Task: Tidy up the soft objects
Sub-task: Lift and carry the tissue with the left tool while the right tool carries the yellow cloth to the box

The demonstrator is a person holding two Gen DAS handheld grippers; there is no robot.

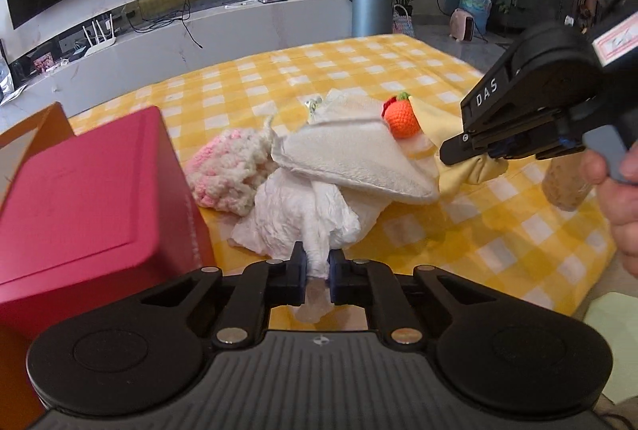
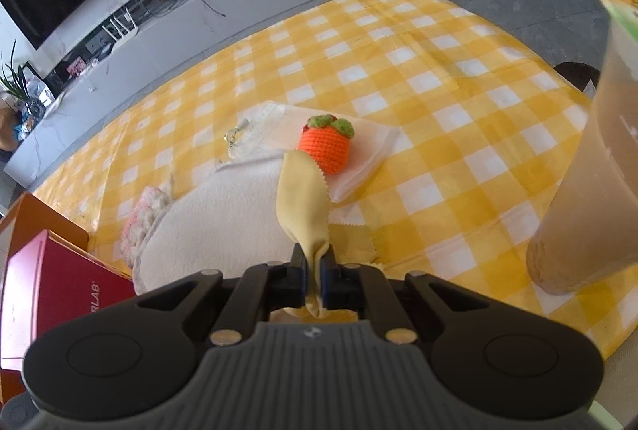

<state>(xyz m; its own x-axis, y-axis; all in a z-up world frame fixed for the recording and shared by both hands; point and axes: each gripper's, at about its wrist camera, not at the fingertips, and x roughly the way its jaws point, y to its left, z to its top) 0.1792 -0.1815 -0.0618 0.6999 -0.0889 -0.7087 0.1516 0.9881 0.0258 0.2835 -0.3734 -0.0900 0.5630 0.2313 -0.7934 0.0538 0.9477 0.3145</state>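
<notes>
A heap of soft things lies on the yellow checked cloth (image 1: 303,79). My left gripper (image 1: 318,262) is shut on a crumpled white tissue (image 1: 303,215) at the heap's near edge. Behind it lie a cream towel (image 1: 359,159), a pink-and-white knitted piece (image 1: 227,167) and an orange crocheted fruit (image 1: 402,121). My right gripper (image 2: 314,262) is shut on a pale yellow cloth (image 2: 301,199), whose tip rests beside the orange crocheted fruit (image 2: 327,145). The right gripper (image 1: 470,151) also shows at the right of the left wrist view, pinching the yellow cloth (image 1: 474,171).
A red box (image 1: 87,199) in an orange carton (image 1: 36,135) stands at the left. A tall translucent cup (image 2: 590,171) of beige drink stands at the right. A clear bag (image 2: 359,155) lies under the fruit. A hand (image 1: 622,199) holds the right gripper. Beyond the table are a TV, a bin and plants.
</notes>
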